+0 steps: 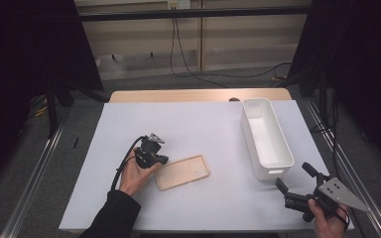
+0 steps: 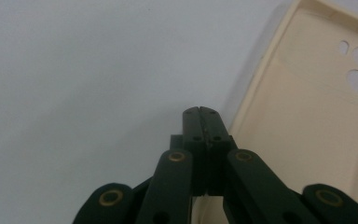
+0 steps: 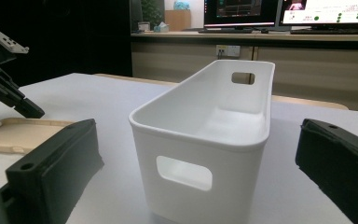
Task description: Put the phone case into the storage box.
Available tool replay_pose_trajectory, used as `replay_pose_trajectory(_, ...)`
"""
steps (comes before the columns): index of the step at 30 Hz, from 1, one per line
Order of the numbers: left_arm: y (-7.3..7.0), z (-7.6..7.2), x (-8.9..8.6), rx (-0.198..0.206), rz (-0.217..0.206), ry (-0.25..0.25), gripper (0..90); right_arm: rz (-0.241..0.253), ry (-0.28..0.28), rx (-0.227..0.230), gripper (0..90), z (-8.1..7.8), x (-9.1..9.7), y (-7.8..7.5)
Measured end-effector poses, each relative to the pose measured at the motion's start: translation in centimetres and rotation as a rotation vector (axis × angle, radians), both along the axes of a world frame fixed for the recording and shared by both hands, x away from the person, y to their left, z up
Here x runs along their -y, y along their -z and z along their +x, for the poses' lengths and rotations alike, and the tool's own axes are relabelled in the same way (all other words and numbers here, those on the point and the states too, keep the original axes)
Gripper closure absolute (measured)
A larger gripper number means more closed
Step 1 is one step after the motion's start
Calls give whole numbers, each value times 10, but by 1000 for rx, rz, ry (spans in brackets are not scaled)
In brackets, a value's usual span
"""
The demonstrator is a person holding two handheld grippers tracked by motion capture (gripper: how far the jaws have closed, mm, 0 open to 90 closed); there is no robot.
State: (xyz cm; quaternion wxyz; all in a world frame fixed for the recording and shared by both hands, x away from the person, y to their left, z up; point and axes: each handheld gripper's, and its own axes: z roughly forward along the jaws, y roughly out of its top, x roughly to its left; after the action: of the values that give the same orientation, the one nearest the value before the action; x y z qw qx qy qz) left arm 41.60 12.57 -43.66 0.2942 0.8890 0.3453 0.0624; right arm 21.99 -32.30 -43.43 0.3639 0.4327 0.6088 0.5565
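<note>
The beige phone case [image 1: 182, 172] lies flat on the white table cover [image 1: 198, 124], inner side up, a little left of the middle and toward the person's edge, with its camera cut-outs at the far right end in the high view. Right at its left end sits the left gripper [image 1: 159, 161], tip down at the case's corner; whether it actually touches the rim I cannot tell. In the left gripper view the left gripper's two black jaws are pressed flat together with nothing between them, and the case's raised edge [image 2: 256, 93] runs just beside the tip, on the right. The left hand [image 1: 134, 173] wraps the gripper body, a dark sleeve [image 1: 114, 215] coming in from the bottom edge. Well apart, on the right side of the table, a long white plastic bin [image 1: 265, 136] with handle slots stands upright. Near its close end, at the table's bottom right corner, the right gripper [image 1: 293, 179] is held level, its jaws spread wide and empty, aimed at the bin's end wall [image 3: 191, 172].
</note>
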Motion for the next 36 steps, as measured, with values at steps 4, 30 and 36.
replay_pose_trajectory(4,0,-4,-1,1,-5,10,900,3,1,0,0,0,0,0)
replay_pose_trajectory(30,-3,-21,-16,126,-111,-8,827,0,-1,0,0,0,0,0)
replay_pose_trajectory(36,-11,-27,-22,211,-163,-20,720,-2,-1,0,0,0,0,0)
